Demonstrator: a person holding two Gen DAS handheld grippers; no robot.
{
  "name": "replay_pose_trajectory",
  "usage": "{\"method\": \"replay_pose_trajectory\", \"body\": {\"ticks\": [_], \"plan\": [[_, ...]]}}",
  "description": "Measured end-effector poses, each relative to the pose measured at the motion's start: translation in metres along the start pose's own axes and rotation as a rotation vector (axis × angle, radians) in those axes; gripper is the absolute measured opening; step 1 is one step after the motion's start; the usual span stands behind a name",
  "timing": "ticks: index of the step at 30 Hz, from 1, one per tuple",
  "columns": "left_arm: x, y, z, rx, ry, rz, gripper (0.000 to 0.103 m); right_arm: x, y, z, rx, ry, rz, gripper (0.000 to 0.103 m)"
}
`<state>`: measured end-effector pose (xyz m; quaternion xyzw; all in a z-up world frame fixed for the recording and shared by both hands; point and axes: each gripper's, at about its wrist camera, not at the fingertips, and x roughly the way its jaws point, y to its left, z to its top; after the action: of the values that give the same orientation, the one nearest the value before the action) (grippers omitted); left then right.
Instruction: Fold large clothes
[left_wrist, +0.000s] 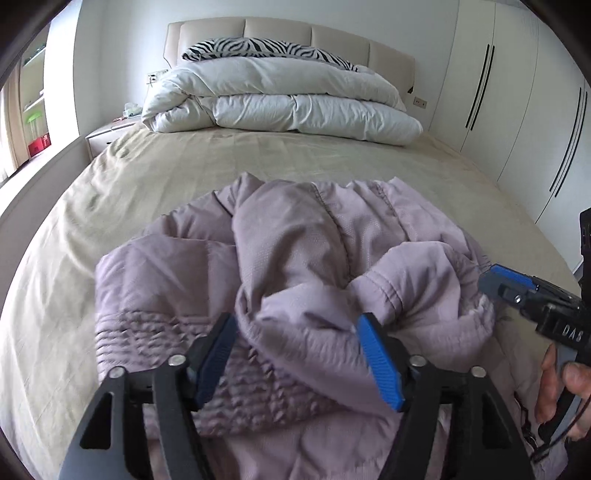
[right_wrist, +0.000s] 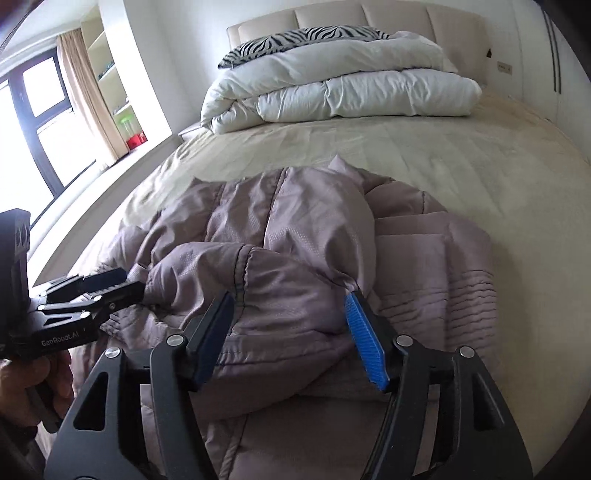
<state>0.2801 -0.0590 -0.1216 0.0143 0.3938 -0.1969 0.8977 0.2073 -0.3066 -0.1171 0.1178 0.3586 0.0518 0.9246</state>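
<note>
Mauve jacket (left_wrist: 288, 266) lies bunched at the bed's (left_wrist: 147, 166) six o'clock, barely folded; left tongs (left_wrist: 295, 354) and right tongs (right_wrist: 291, 328) gape, gripping nothing.

A: Daylight, soft, from the window (right_wrist: 35, 122) at left, blown out white in the right wrist view.
B: Shadows?
A: Weak ones in the jacket (left_wrist: 295, 266) folds and under the white duvet (left_wrist: 280, 99).
B: Blur?
A: Smear on the jacket's quilted hem in the left wrist view. Heavy fisheye, wardrobe (left_wrist: 517, 96) lines bend, black vignette in the corners. Near finger bases slightly soft.
</note>
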Motion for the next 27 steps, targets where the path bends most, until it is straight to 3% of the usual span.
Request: {"method": "replay_pose_trajectory", "body": {"ticks": [3, 6, 8, 12, 20, 27], "plan": [[-0.057, 0.023, -0.028, -0.056, -0.028, -0.048, 0.092, -0.06, -0.007, -0.011, 0.039, -0.076, 0.068, 0.079], [-0.105, 0.047, -0.075, -0.133, 0.008, -0.097, 0.095, -0.12, -0.011, -0.039, 0.058, -0.117, 0.108, 0.085], [-0.13, 0.062, -0.112, -0.189, 0.057, -0.137, 0.095, -0.151, -0.014, -0.062, 0.059, -0.099, 0.153, 0.086], [-0.172, 0.083, -0.183, -0.265, 0.125, -0.124, 0.095, -0.2, -0.025, -0.127, 0.082, 0.002, 0.167, 0.086], [-0.206, 0.092, -0.278, -0.407, 0.263, -0.162, 0.095, -0.291, -0.071, -0.236, 0.229, 0.053, 0.162, 0.086], [-0.206, 0.078, -0.322, -0.45, 0.404, -0.266, 0.093, -0.315, -0.1, -0.293, 0.28, 0.184, 0.113, 0.086]]}}
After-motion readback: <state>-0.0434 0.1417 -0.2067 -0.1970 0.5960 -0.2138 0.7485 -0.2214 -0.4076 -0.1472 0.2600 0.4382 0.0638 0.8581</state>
